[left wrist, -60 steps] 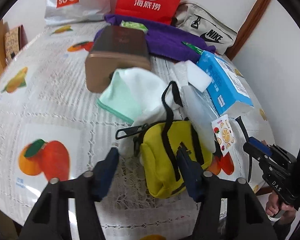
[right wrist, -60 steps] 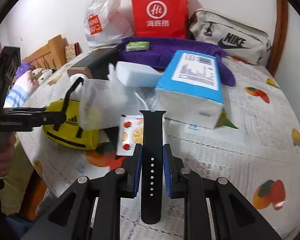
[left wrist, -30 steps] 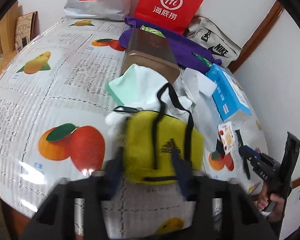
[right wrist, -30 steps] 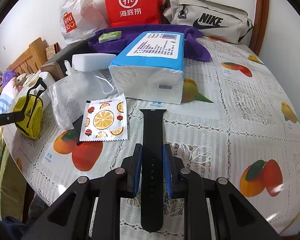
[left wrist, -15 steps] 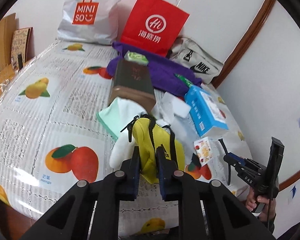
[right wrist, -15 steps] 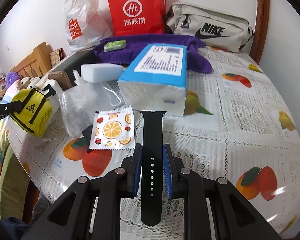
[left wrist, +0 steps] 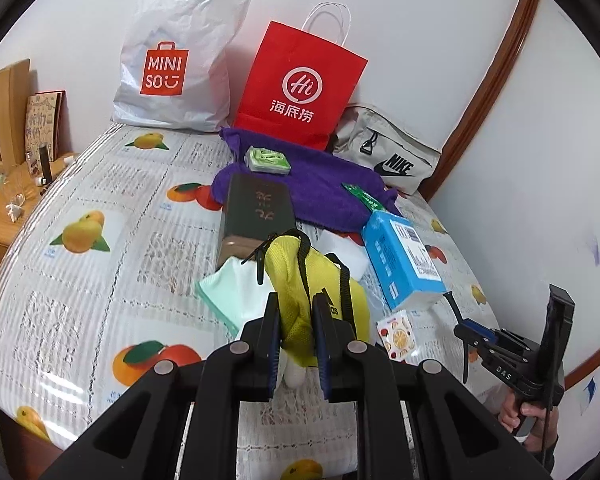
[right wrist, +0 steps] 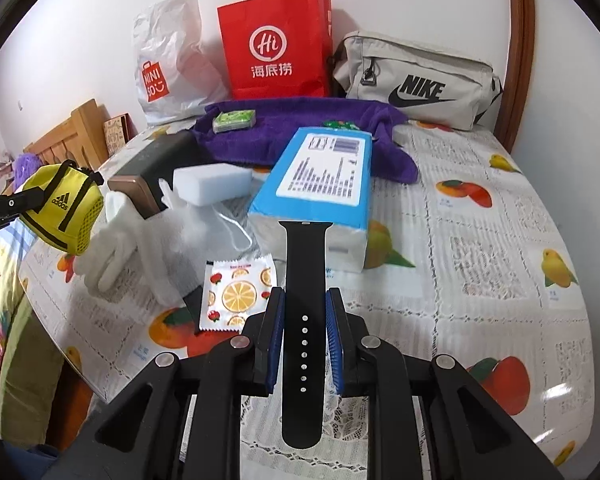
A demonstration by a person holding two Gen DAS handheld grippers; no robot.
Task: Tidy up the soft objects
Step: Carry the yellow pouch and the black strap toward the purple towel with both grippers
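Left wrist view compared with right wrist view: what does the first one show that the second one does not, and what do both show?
Only the left wrist view: the left gripper shut on the yellow pouch, a mint cloth beside it, and a hand holding the right gripper.

Only the right wrist view: the black strap seen in full, clamped in the right gripper, and a white glove lying on the table.

Both: the pouch, red bag, Miniso bag, Nike bag, purple towel, blue pack and fruit sachet.
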